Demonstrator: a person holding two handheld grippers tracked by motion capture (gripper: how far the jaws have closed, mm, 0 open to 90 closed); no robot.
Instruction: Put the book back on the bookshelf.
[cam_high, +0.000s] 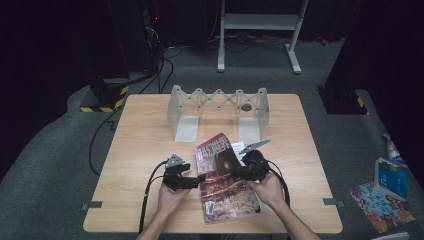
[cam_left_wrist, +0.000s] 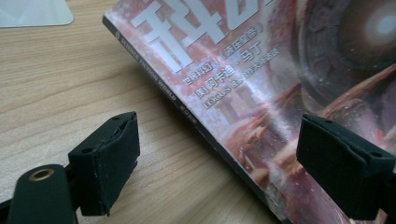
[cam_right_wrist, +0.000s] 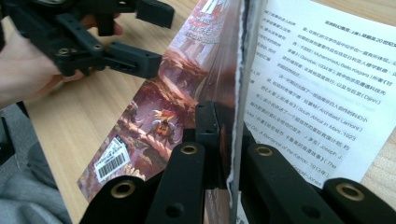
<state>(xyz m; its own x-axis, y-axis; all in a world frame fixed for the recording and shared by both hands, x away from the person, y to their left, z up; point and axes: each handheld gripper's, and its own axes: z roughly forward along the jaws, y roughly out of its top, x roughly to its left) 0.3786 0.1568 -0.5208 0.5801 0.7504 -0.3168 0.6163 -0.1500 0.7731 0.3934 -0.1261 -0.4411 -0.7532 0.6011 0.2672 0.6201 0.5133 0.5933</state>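
High view: the magazine, glossy cover in reds and browns, lies near your edge of the pale wood-grain worktop. Your left gripper sits at its left edge; your right gripper is at its upper right, where the cover is lifted off the pages. Behind stands a translucent rack with a scissor-lattice back and flat plates as feet.

Left gripper view: your fingers are square black pads with a matte, rubbery look. They stand wide and press on nothing. One hangs over the bare wood, the other over the cover. The magazine's thin spine runs diagonally between them, with large white characters printed above.

Right gripper view: your fingers are clamped tight on the cover's edge, which shows as a thin pale line rising between them. Glossy art with a barcode label lies on one side of the magazine, and a matte white page of fine print on the other. Your left gripper shows beyond, of angular black plastic with brass-coloured inserts.
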